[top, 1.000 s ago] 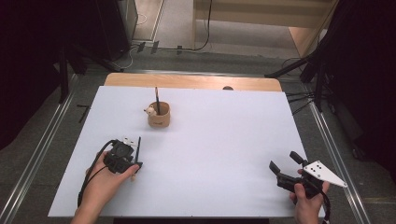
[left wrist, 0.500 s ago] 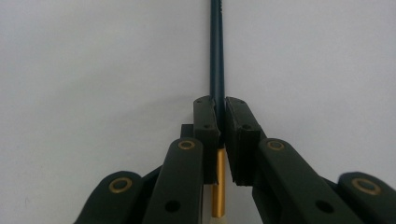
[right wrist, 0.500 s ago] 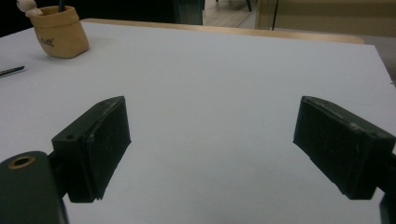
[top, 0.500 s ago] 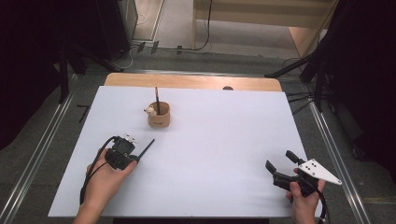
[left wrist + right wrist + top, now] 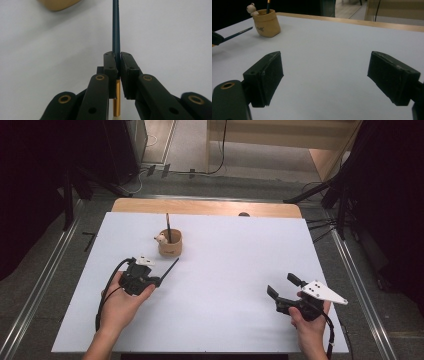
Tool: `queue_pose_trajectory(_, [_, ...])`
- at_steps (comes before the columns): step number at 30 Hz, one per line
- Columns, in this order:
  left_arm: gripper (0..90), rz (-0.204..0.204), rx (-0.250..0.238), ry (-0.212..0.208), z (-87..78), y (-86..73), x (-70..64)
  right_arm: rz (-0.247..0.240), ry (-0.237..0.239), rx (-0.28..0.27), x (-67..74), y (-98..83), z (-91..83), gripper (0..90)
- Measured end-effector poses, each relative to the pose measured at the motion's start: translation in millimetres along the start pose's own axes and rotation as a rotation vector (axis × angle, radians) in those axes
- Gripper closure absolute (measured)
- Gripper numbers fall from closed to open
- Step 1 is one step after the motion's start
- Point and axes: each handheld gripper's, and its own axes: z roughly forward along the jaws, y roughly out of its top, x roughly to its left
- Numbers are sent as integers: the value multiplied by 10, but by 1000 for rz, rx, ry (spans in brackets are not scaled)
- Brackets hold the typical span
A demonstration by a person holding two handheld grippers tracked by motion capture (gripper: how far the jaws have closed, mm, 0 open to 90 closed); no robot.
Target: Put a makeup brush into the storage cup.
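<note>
My left gripper [image 5: 156, 281] sits at the left of the white table, shut on a dark blue pencil [image 5: 169, 268]. The pencil slants away toward a tan pouch-like cup [image 5: 170, 243]. In the left gripper view the pencil [image 5: 116, 30] runs straight up from between the closed pads, with its gold ferrule and white eraser behind them. The cup holds another pencil [image 5: 168, 226] and has a small white figure on its rim. My right gripper [image 5: 283, 285] hangs over the right front of the table, open, with nothing between its pads [image 5: 265, 75].
A white sheet [image 5: 225, 250] covers the table, and a wooden strip shows at the far edge. From the right gripper view the cup [image 5: 266, 23] stands far left, with the held pencil's tip [image 5: 238, 32] beside it. Metal rails flank the table.
The pencil in the left gripper has swung from pointing straight away to slanting right toward the cup. The right gripper has moved left and a little farther onto the table.
</note>
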Motion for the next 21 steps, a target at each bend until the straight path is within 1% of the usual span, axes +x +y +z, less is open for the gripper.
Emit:
queue_pose_trajectory(2, [843, 9, -7, -2, 23, 44, -34, 0, 11, 9, 55, 29, 61, 132])
queue_pose_trajectory(3, [843, 10, -14, -10, 36, 71, -59, 3, 14, 13, 88, 46, 97, 133])
queue_pose_trajectory(8, [843, 28, -28, -41, 71, 178, -149, -18, 38, 11, 237, 150, 242, 148])
queue_pose_trajectory(10, [843, 32, -39, -53, 78, 231, -195, -25, 36, 13, 284, 195, 298, 153])
queue_pose_trajectory(18, [843, 60, -59, -93, 119, 379, -338, -1, 37, -2, 449, 345, 526, 185])
queue_pose_trajectory(19, [843, 67, -60, -100, 122, 385, -348, 7, 42, 1, 481, 371, 553, 192])
queue_pose_trajectory(21, [843, 81, -57, -104, 131, 398, -378, 2, 61, 0, 530, 408, 591, 214])
